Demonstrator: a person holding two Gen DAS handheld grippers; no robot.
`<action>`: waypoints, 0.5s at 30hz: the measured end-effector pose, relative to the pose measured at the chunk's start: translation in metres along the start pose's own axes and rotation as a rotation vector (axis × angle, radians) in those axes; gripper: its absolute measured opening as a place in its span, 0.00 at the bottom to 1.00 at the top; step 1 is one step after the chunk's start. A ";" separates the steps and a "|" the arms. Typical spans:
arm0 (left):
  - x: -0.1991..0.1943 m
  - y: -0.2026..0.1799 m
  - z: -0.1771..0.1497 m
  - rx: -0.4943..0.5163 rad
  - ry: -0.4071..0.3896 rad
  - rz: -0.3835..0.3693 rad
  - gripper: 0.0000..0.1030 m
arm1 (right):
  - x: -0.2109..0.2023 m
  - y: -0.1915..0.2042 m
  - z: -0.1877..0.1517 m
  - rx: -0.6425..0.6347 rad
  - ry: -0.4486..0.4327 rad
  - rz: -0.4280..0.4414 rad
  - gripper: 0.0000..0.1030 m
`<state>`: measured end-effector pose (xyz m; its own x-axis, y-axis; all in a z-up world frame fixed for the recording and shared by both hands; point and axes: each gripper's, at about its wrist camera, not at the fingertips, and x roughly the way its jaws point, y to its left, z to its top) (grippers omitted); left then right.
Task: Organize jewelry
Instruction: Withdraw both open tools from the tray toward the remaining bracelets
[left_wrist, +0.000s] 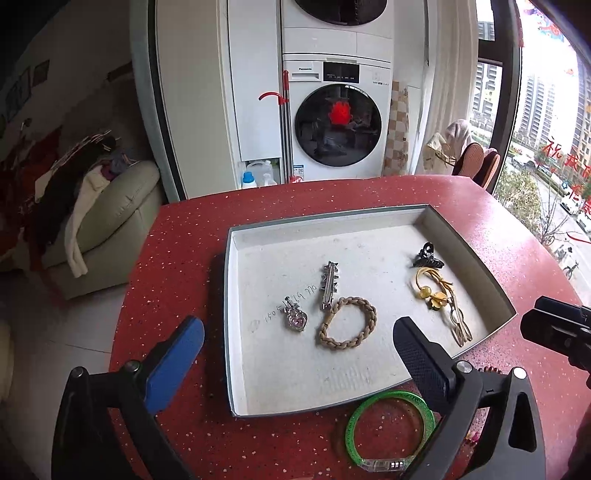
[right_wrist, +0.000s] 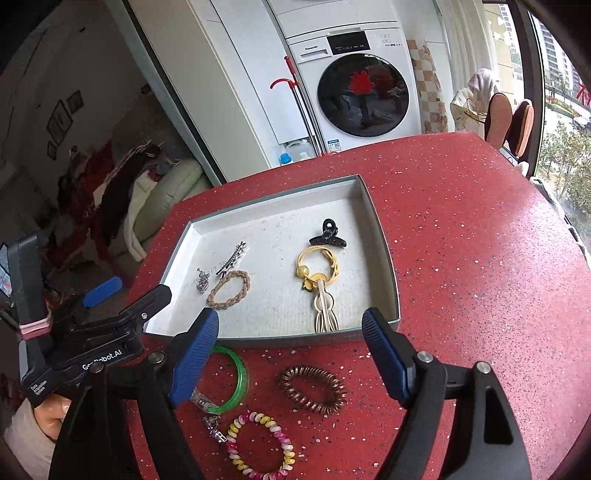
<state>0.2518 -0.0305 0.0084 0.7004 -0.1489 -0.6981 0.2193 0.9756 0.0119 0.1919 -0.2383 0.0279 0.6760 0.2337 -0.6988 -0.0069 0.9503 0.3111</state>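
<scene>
Right wrist view: tray (right_wrist: 384, 258) holds five pieces, three outside.

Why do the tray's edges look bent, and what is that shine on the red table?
Left wrist view: the fisheye lens bows the straight tray rim, and black corners frame the picture. Right wrist view: window daylight glares pale across the table on its right side; the picture stays sharp.

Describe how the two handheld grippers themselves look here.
Both are black plastic clamp-style frames with silver pivot screws. The right gripper has two ribbed blue pads. The left gripper has one blue pad and one black. Its body carries white "GenRobot.AI" lettering and a pink band. A bare hand grips it.
</scene>
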 end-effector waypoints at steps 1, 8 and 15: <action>-0.002 0.000 -0.002 0.002 -0.004 0.001 1.00 | -0.003 0.001 -0.002 -0.004 -0.009 -0.004 0.83; -0.022 0.002 -0.018 0.011 -0.022 -0.002 1.00 | -0.021 0.007 -0.013 -0.043 -0.050 0.003 1.00; -0.033 0.002 -0.039 0.003 0.031 -0.048 1.00 | -0.029 0.001 -0.023 -0.050 -0.001 -0.021 1.00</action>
<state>0.2028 -0.0171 0.0038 0.6675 -0.1900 -0.7199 0.2540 0.9670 -0.0197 0.1553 -0.2392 0.0334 0.6774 0.2131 -0.7040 -0.0296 0.9642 0.2634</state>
